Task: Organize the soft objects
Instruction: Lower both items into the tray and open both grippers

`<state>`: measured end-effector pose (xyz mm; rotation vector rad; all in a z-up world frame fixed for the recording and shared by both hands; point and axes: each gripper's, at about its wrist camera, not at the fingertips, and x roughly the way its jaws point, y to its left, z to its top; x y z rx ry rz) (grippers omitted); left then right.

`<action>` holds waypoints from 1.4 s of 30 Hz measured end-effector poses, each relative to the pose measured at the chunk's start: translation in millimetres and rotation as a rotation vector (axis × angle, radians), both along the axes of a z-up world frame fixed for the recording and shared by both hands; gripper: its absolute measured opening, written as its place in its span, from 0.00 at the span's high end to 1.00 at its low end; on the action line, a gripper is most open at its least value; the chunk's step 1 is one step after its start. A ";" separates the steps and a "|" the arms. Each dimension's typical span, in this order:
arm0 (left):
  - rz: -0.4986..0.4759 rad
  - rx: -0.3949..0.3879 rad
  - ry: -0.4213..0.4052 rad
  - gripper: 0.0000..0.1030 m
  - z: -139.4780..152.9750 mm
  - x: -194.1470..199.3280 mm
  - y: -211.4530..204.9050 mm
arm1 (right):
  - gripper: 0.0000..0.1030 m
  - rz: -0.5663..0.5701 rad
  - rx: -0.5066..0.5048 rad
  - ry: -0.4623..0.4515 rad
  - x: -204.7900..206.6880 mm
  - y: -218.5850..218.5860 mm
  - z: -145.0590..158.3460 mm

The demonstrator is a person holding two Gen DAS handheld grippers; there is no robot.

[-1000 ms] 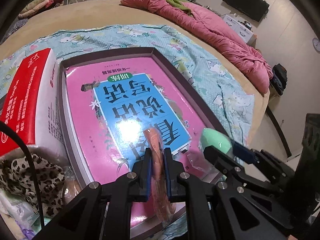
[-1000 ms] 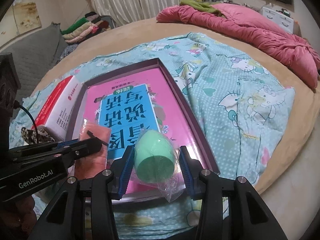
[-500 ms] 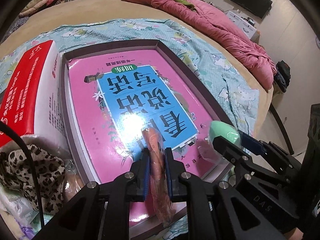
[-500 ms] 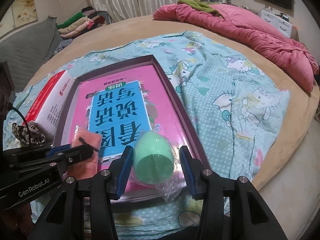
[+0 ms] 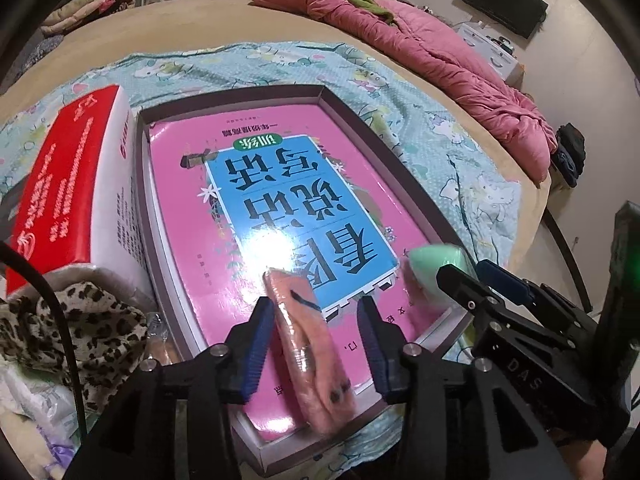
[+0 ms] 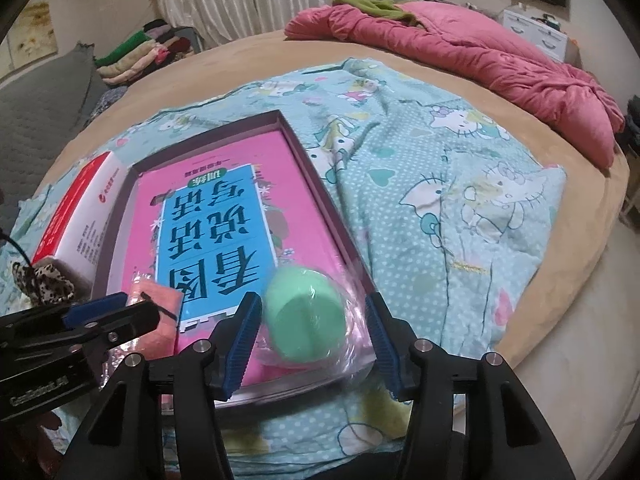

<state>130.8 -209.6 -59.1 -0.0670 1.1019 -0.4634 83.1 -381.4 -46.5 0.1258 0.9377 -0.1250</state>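
Observation:
A flat pink pad in clear wrap point(image 5: 308, 356) lies tilted between the wide-apart fingers of my left gripper point(image 5: 316, 344), over the near edge of a pink and blue book in a shallow box point(image 5: 136, 184). It also shows in the right wrist view point(image 6: 158, 308). A green egg-shaped sponge in a clear bag point(image 6: 304, 316) sits between the spread fingers of my right gripper point(image 6: 314, 344), blurred, at the box's point(image 6: 320, 184) near right corner. It shows in the left wrist view too point(image 5: 436, 260).
A red and white tissue pack point(image 5: 76, 192) stands left of the box. A leopard-print cloth point(image 5: 68, 328) and wrapped items lie at the near left. The box rests on a cartoon-print sheet point(image 6: 440, 184); a pink quilt point(image 6: 480, 56) lies at the back.
Both grippers have opened. The pink pad and the green sponge are let go and drop onto the book's near edge. Both grippers have moved slightly forward over the box.

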 end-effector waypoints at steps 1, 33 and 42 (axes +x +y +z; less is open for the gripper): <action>-0.003 -0.003 -0.002 0.56 1.2 -0.8 -0.1 | 0.46 -0.007 0.007 -0.001 -0.4 -2.1 0.0; 0.048 0.064 -0.107 0.16 48.8 -34.5 28.8 | 0.28 -0.047 -0.023 -0.066 -6.5 1.5 13.5; 0.102 0.046 -0.126 0.16 64.0 -48.3 63.8 | 0.27 -0.048 -0.025 -0.109 -10.0 8.2 29.0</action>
